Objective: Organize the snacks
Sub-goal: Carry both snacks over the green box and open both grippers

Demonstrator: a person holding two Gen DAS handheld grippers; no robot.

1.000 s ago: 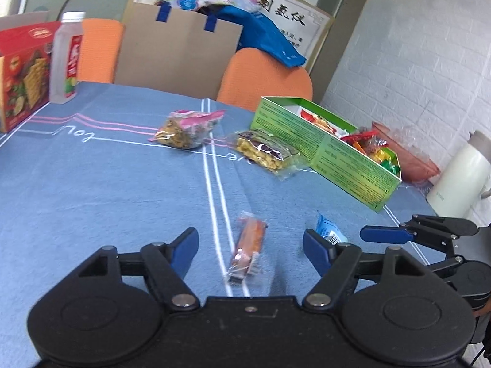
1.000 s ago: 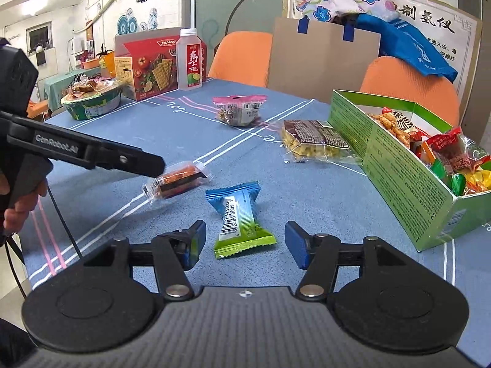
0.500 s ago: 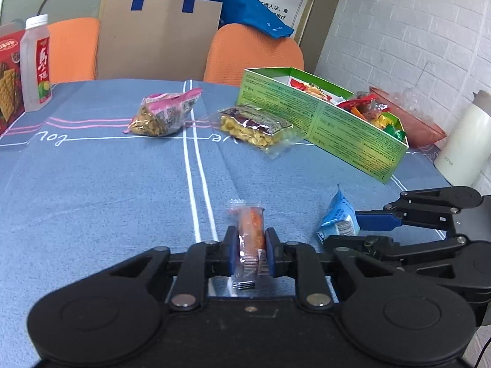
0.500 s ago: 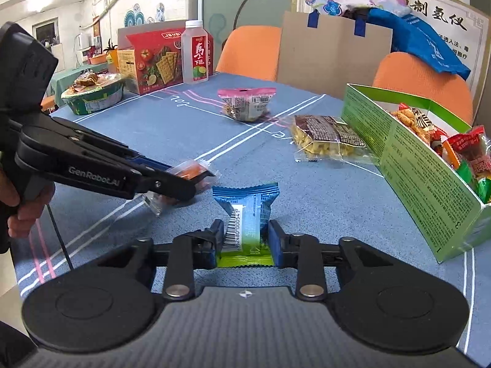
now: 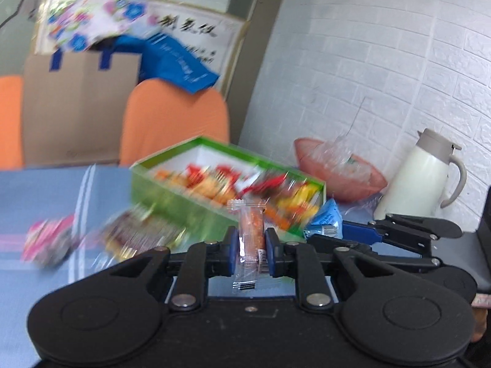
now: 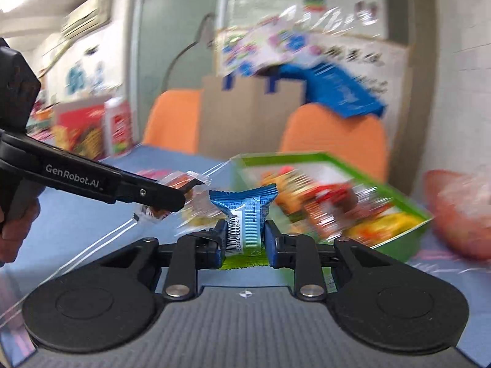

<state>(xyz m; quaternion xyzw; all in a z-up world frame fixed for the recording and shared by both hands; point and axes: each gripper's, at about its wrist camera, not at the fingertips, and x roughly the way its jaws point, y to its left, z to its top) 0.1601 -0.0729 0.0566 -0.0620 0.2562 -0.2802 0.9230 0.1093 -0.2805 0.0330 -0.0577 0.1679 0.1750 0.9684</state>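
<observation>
My left gripper (image 5: 251, 251) is shut on a clear-wrapped orange snack stick (image 5: 250, 233) and holds it off the blue table, in front of the green snack box (image 5: 172, 196). My right gripper (image 6: 243, 242) is shut on a blue-and-green snack packet (image 6: 245, 224), also lifted, with the green box (image 6: 399, 236) ahead to the right. In the right wrist view the left gripper (image 6: 159, 197) with the orange snack (image 6: 178, 181) is at the left. In the left wrist view the right gripper (image 5: 353, 233) and blue packet (image 5: 325, 220) are at the right.
Two snack bags lie on the table left of the box, one pink (image 5: 46, 239) and one dark and yellow (image 5: 141, 233). A white thermos jug (image 5: 420, 171) and a pink bowl (image 5: 337, 181) stand by the brick wall. Orange chairs (image 5: 175, 122) are behind the table. The view is motion-blurred.
Both grippers closed on their snacks on the table, then lifted them and moved toward the green box.
</observation>
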